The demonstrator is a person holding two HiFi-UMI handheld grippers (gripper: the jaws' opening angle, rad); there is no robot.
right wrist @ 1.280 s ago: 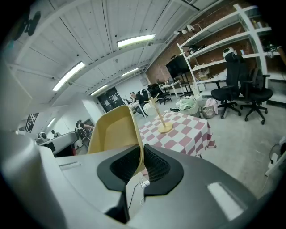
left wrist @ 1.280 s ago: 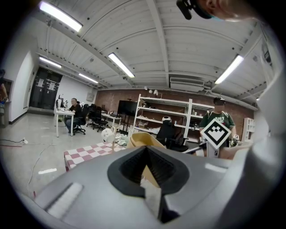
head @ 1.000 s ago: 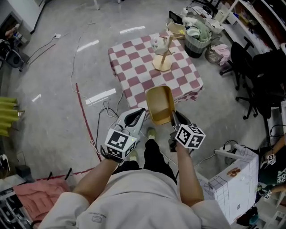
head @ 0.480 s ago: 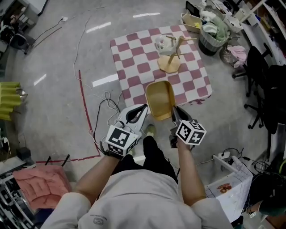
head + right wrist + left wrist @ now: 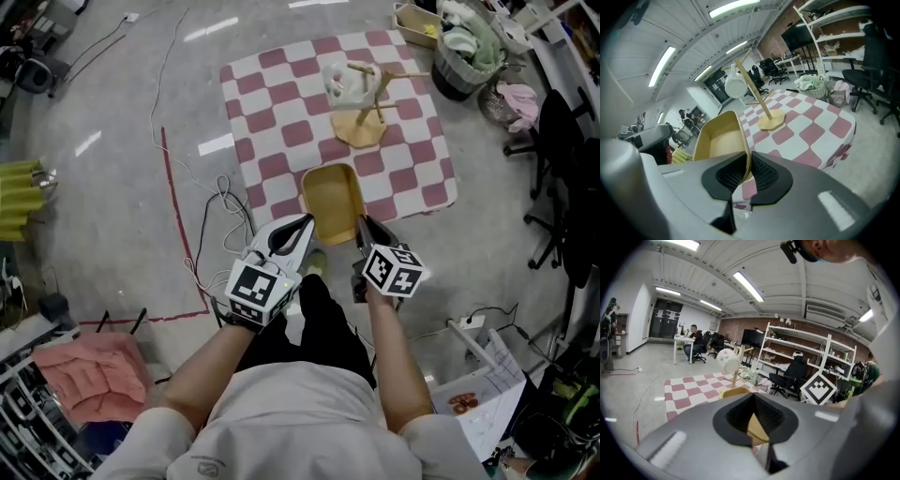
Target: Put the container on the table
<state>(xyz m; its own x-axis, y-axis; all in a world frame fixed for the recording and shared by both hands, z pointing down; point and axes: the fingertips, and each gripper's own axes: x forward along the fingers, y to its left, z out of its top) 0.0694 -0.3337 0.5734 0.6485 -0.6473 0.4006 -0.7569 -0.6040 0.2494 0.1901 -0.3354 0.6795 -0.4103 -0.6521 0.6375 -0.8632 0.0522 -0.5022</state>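
Container [image 5: 333,199], a tan open tray with rounded corners and low walls, hangs in the air over the near edge of the checked surface [image 5: 281,103] and is not yet resting on it. It looks empty, thin-walled and stiff, probably moulded plastic or pressed fibre, so I judge it light and easy to carry. The smooth wall could slip or twist if pinched at only one spot. The right gripper [image 5: 360,232] has its jaws pressed on the near wall, with the thin rim standing upright between the ribbed pads. The left gripper [image 5: 305,225] has its jaws drawn close, with a tan wedge of the tray between them, apparently at the near left corner. That makes a hold at two points on the short near side, which should keep it level. A wooden stand [image 5: 359,127] with a flat base sits towards the far right of the surface, with a white rounded object [image 5: 341,82] hanging from it. It is near the tray's far end, so the open squares in front of it or to its left look like the safer landing place. Cables [image 5: 217,217] trail on the floor by the person's feet, and office chairs [image 5: 562,141] stand well off to the right.
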